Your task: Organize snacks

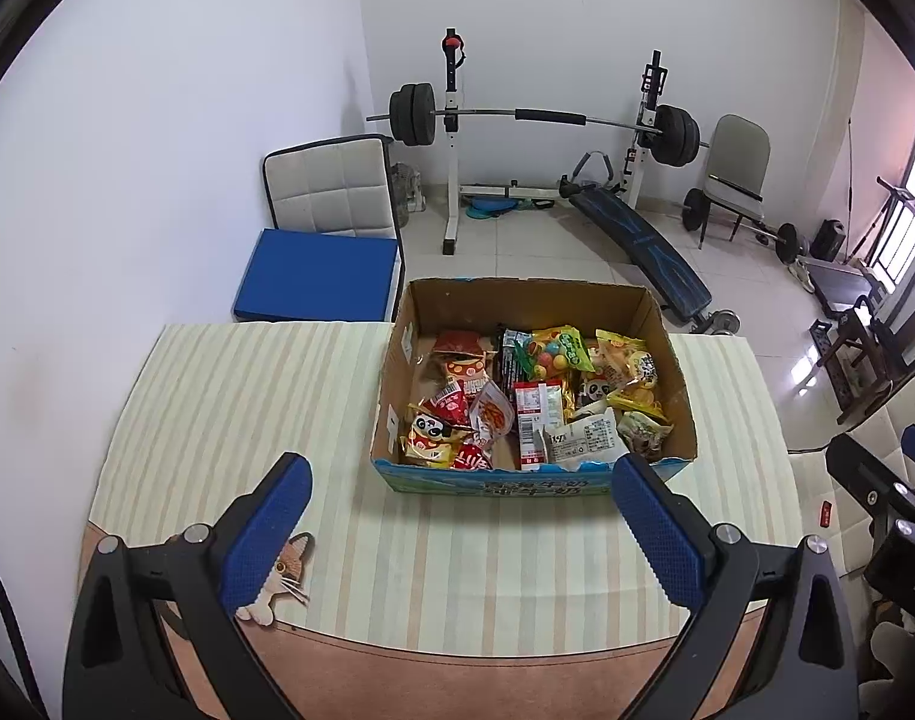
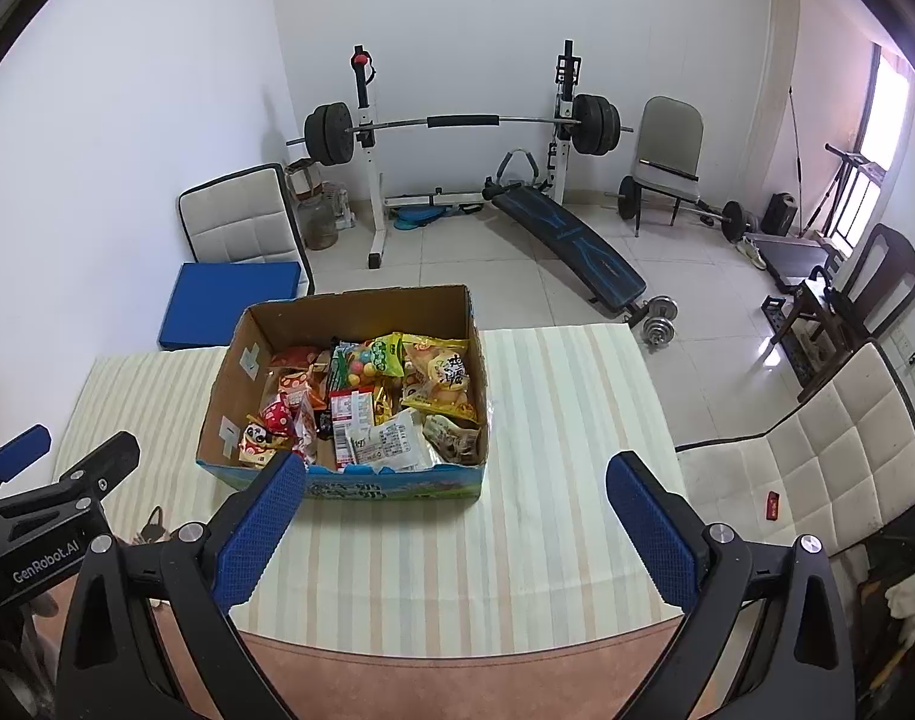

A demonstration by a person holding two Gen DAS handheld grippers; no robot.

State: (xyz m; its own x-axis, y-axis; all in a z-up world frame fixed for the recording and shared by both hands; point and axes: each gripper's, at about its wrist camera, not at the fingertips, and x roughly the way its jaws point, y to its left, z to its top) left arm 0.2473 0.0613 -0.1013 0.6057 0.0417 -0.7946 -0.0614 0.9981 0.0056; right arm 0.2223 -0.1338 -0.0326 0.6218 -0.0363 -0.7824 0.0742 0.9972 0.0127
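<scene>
Here both tongs are hanging wide apart and empty above the desk's (image 1: pixel 229 396) near edge: left tongs (image 1: pixel 460 531), right tongs (image 2: pixel 454 531). The cardboard box (image 1: pixel 520 300) of snack packets (image 1: pixel 538 405) is sitting at twelve o'clock from the left pair, eleven o'clock from the right.

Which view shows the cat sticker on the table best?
The left wrist view: the cat sticker shows its face and whiskers at the table's near edge, partly behind the left gripper. In the right wrist view, only a dark, unclear shape appears near that spot, beside the left gripper's body.
</scene>
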